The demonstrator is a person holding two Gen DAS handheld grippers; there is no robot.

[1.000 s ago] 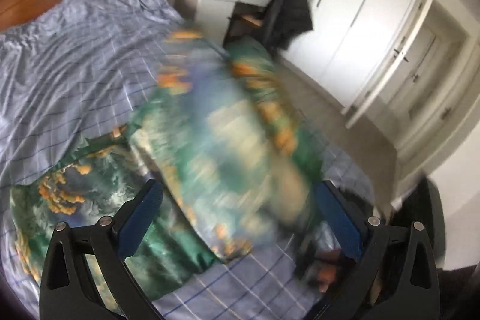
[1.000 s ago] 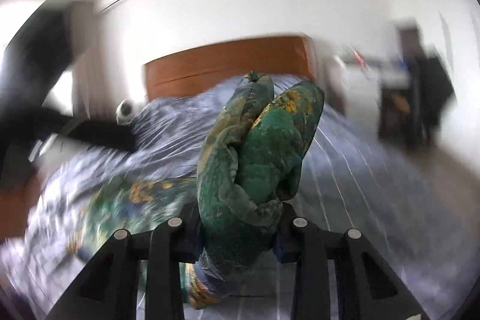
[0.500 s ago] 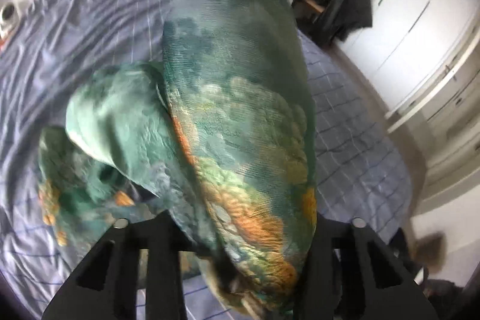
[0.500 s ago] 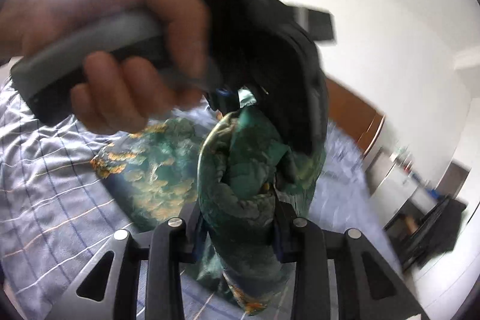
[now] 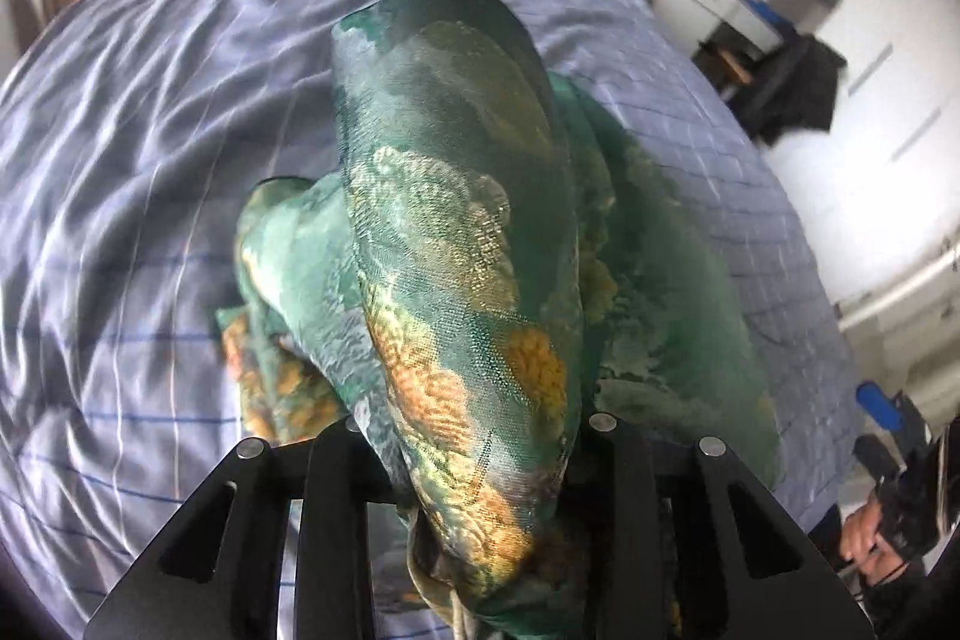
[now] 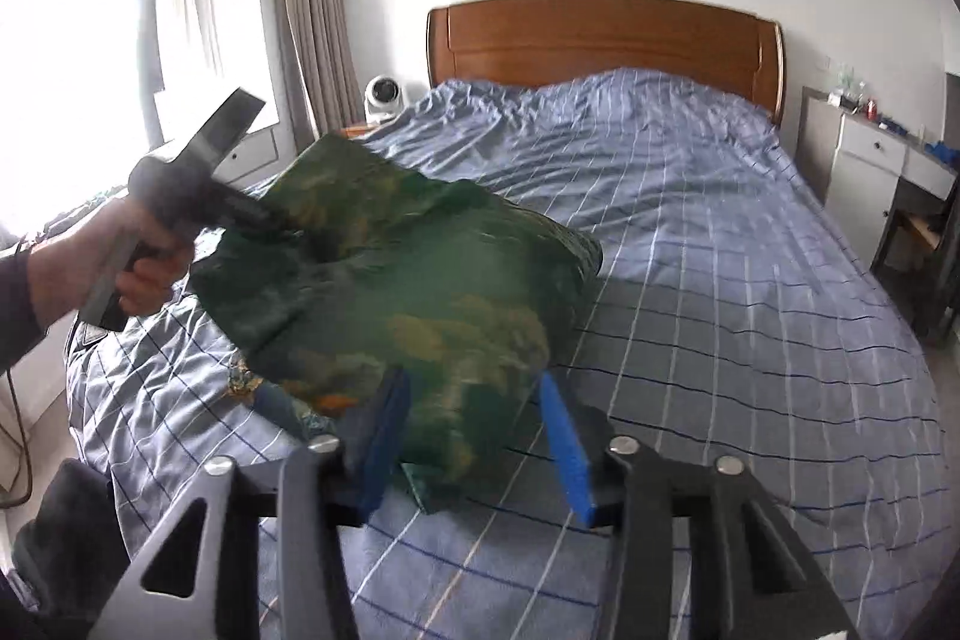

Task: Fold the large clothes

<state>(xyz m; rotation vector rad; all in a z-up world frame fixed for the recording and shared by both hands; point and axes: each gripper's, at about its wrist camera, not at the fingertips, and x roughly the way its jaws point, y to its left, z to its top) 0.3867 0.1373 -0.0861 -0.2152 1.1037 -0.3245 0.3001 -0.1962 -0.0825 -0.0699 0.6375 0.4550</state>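
So far the green patterned garment (image 6: 408,292) hangs bunched above the bed (image 6: 720,280), unfolded. Left tongs (image 5: 480,466) clamp one end; right tongs (image 6: 474,436), just opening, stand loose around the other end.

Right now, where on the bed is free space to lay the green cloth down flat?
The blue checked sheet is bare from the green garment to the wooden headboard and across to the side by the white desk. It is crowded near the foot corner, where the left gripper holds the garment.
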